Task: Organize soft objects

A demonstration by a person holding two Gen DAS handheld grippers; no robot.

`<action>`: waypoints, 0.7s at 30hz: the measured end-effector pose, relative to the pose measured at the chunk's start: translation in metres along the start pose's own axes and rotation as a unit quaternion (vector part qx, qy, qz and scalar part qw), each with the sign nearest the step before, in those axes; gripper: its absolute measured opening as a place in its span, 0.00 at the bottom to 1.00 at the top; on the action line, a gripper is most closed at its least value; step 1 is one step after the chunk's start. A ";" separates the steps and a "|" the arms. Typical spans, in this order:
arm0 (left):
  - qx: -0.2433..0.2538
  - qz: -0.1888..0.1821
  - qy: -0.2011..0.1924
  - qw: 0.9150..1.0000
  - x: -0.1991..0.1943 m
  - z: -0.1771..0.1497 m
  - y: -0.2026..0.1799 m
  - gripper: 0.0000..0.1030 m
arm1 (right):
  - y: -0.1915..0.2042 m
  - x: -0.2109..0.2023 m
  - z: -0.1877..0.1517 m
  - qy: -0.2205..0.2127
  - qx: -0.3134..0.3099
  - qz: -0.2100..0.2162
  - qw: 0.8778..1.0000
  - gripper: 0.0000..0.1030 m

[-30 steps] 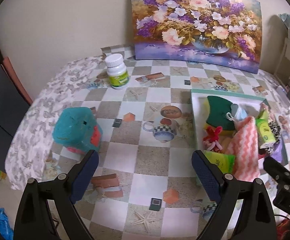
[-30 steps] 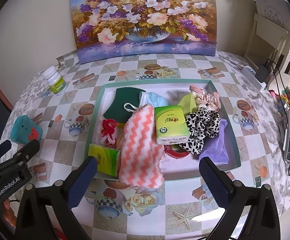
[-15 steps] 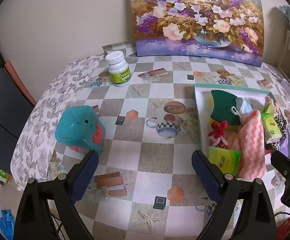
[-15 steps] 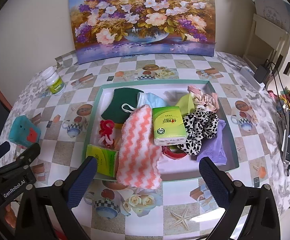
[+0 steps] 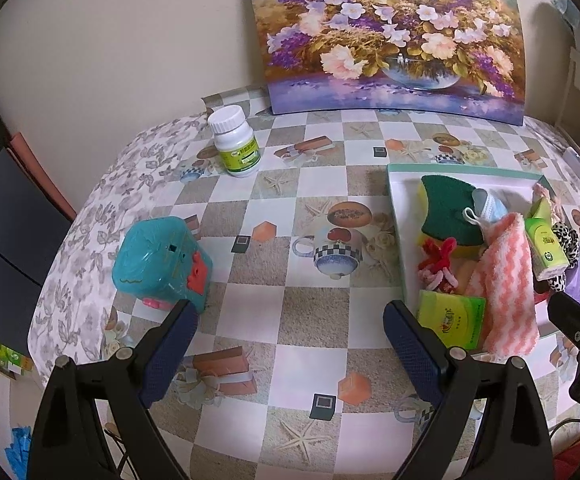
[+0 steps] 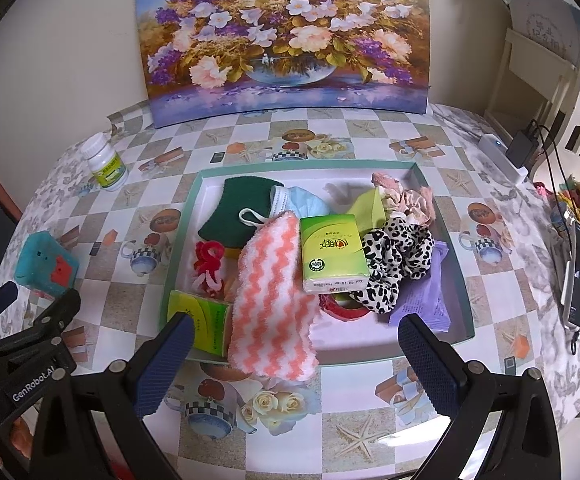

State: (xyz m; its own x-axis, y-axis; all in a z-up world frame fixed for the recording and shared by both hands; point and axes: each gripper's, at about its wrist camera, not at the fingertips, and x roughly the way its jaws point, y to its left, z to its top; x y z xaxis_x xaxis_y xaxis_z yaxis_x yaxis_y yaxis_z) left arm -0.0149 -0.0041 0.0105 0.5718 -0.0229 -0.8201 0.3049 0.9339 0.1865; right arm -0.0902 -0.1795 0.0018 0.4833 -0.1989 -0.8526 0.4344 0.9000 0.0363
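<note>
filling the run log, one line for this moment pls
left gripper: open, empty | right gripper: open, empty | tray: holds soft items | pink striped cloth: draped over tray's near rim

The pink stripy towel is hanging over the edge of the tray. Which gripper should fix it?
Probably the right gripper. It is open and the pink striped towel lies straight ahead between its fingers. The left gripper, also open, faces bare tablecloth, with the tray off to its side.
</note>
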 end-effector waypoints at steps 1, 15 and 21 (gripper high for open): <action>0.000 0.001 0.000 1.000 0.000 0.000 0.000 0.92 | -0.001 0.000 0.000 0.000 0.000 0.000 1.000 1.00; -0.001 0.005 0.006 1.000 0.004 0.001 0.001 0.92 | -0.010 0.000 0.002 0.003 0.013 0.001 1.000 1.00; 0.000 0.006 0.002 1.000 0.003 0.000 0.001 0.92 | -0.010 0.001 0.002 0.003 0.013 0.001 1.000 1.00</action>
State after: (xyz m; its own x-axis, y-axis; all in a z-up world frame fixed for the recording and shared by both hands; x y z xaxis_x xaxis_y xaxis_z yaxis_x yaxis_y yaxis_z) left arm -0.0123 -0.0030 0.0083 0.5722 -0.0098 -0.8200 0.2974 0.9344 0.1963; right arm -0.0932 -0.1896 0.0018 0.4790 -0.1944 -0.8560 0.4534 0.8898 0.0516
